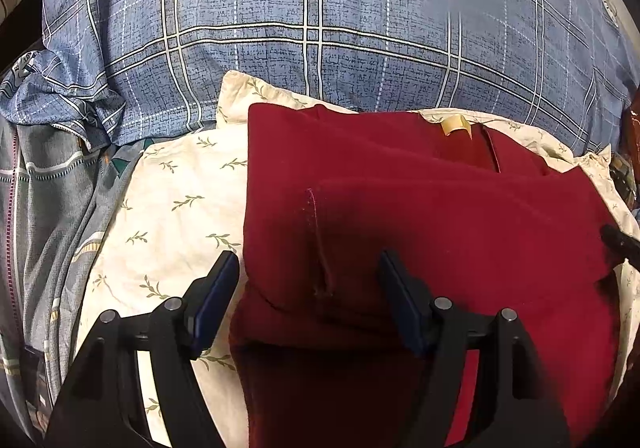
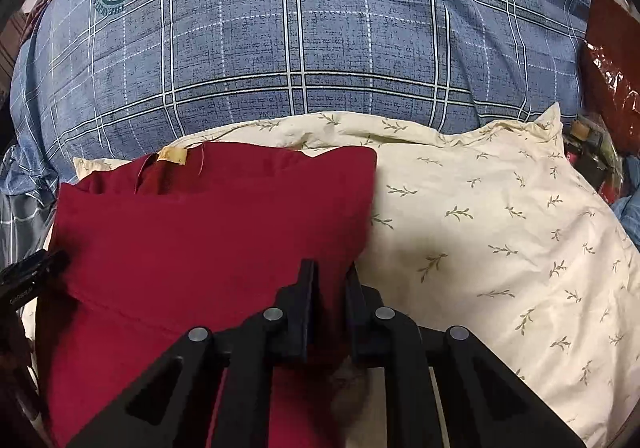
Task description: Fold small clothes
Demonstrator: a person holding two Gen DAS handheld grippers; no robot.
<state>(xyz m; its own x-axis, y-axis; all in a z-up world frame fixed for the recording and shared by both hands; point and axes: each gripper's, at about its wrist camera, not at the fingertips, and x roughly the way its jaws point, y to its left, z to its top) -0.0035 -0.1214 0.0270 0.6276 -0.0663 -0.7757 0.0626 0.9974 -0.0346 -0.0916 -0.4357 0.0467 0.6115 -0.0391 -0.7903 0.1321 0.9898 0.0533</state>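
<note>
A dark red garment [image 1: 420,216] lies partly folded on a cream pillow with a leaf print [image 1: 172,200]; a tan label [image 1: 454,125] shows at its far edge. My left gripper [image 1: 308,268] is open, its fingers astride the garment's near left corner, holding nothing. In the right wrist view the same red garment [image 2: 200,232] lies on the cream pillow [image 2: 500,224]. My right gripper [image 2: 330,272] is shut on the garment's right edge, with red cloth pinched between the fingers. The right gripper's tip also shows in the left wrist view [image 1: 620,242].
A large blue plaid pillow [image 1: 320,16] rises behind the cream one, also in the right wrist view [image 2: 300,40]. Grey-blue patterned bedding [image 1: 48,208] lies at the left. A red plastic-wrapped item [image 2: 612,68] and small clutter sit at the far right.
</note>
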